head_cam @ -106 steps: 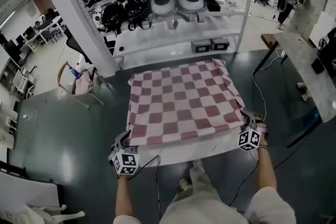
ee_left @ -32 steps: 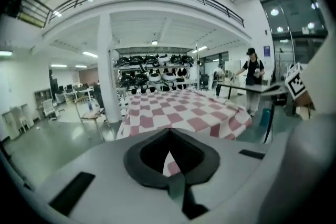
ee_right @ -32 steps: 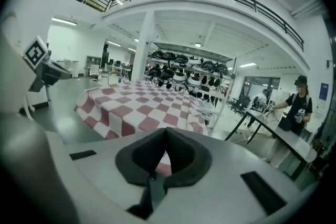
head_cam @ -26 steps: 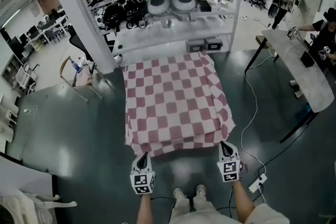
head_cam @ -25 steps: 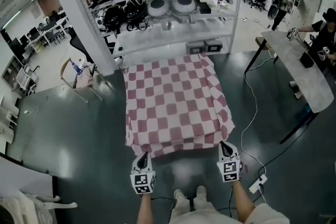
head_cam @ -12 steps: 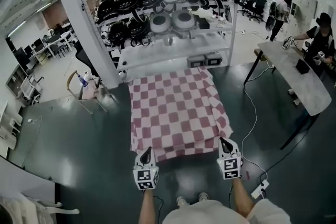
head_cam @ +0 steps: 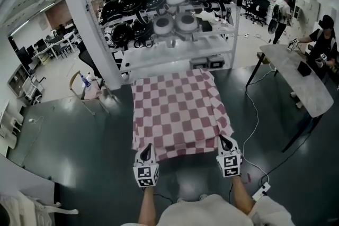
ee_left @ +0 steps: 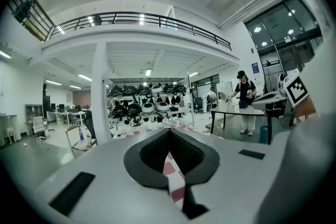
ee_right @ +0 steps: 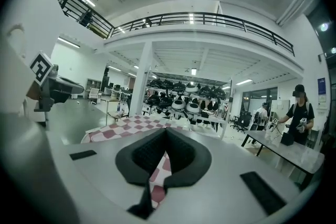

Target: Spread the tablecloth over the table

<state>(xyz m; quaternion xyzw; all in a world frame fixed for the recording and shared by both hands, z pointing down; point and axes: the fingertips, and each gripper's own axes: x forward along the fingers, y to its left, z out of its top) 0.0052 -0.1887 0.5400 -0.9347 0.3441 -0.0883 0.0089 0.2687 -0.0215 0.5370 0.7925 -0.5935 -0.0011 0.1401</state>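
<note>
The red-and-white checked tablecloth [head_cam: 177,111] covers the table from the far end to the near edge. My left gripper [head_cam: 148,146] is shut on the cloth's near left corner, and my right gripper [head_cam: 222,138] is shut on the near right corner. Both hold the near hem up a little, in front of the table's edge. In the left gripper view a strip of checked cloth [ee_left: 173,176] is pinched in the left gripper [ee_left: 169,135]. The right gripper view shows the same: a strip of cloth [ee_right: 156,176] caught in the right gripper [ee_right: 166,132].
A white shelf rack [head_cam: 175,34] full of black and white round devices stands just beyond the table. A white pillar [head_cam: 85,18] and a chair [head_cam: 85,87] are at the left. A grey table [head_cam: 296,79] with people is at the right. A cable [head_cam: 253,114] runs across the dark floor.
Both grippers have risen with the cloth's near corners. Earlier the near strip of the white tabletop was bare; now the cloth reaches over the near edge.
</note>
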